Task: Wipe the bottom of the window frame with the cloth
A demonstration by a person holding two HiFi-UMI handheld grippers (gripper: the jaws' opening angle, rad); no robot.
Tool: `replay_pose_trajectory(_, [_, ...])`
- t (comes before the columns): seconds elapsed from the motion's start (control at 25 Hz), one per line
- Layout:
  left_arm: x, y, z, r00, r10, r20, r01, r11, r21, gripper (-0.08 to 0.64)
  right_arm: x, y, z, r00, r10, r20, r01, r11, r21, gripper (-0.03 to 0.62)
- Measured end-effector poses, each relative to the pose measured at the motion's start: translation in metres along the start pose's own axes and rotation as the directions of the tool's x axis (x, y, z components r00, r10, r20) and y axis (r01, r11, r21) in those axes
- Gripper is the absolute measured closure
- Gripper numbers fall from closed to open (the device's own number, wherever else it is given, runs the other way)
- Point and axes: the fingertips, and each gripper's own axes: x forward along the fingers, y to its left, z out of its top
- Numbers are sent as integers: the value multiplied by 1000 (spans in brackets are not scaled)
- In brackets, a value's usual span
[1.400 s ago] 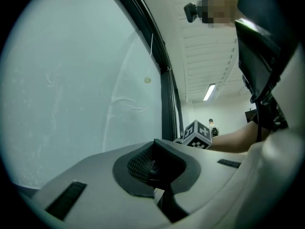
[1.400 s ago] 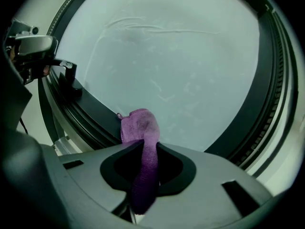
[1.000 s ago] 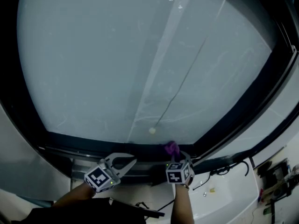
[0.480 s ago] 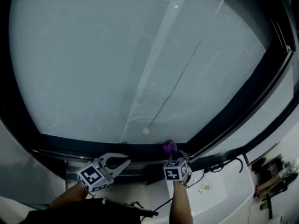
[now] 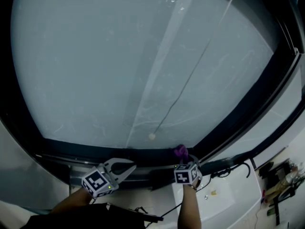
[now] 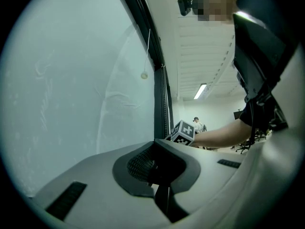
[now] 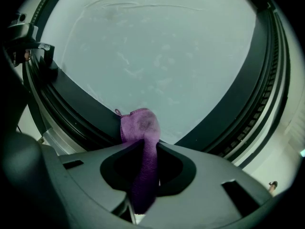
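Note:
A purple cloth [image 5: 180, 150] [image 7: 140, 125] is pressed on the black bottom window frame [image 5: 95, 152] [image 7: 81, 106], close to its right corner. My right gripper [image 5: 183, 159] [image 7: 144, 147] is shut on the cloth, which hangs down between its jaws. My left gripper [image 5: 129, 166] [image 6: 153, 149] is off to the left below the frame, shut with nothing in it. In the left gripper view the right gripper's marker cube [image 6: 183, 131] shows against the frame. The frosted glass [image 5: 119, 66] fills most of the head view.
A cord with a small round pull [image 5: 151, 137] [image 6: 144, 75] hangs in front of the glass just above the frame. A white surface [image 5: 224, 199] with black cables and tools [image 5: 279, 175] lies at the lower right. A person [image 6: 196, 123] stands far off.
My right gripper has slid the cloth a little to the right along the bottom frame, nearer the corner. The left gripper has hardly moved.

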Motion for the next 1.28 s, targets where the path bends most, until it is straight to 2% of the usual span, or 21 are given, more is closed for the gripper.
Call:
replay_pose_trajectory(0.36, [0,1,0,1000,4,5,-4,1000,16,558,5,-15,-7,999,-47,-26,47,999,-1,517])
replay_pose_trajectory(0.68, [0,0,1,1000,5,-1,-5,1000,-4,558,7,-31,-11,993,-104,-64,101,994,-36,517])
replay_pose_trajectory(1.04, [0,1,-2,1000,8,-26,-7,999,36,558,13,-43,-20,985,-141,-94,145,989,33,517])
replay_pose_trajectory(1.2, [0,2,-1,1000,8,-24,-8,1000,27,558,16,-47,-22,983,-153,-97,159,986,49,517])
replay_pose_trajectory(1.28, [0,2,-1,1000,9,-23,-8,1000,20,558,18,-51,-29,981,-161,-113,172,981,94,517])
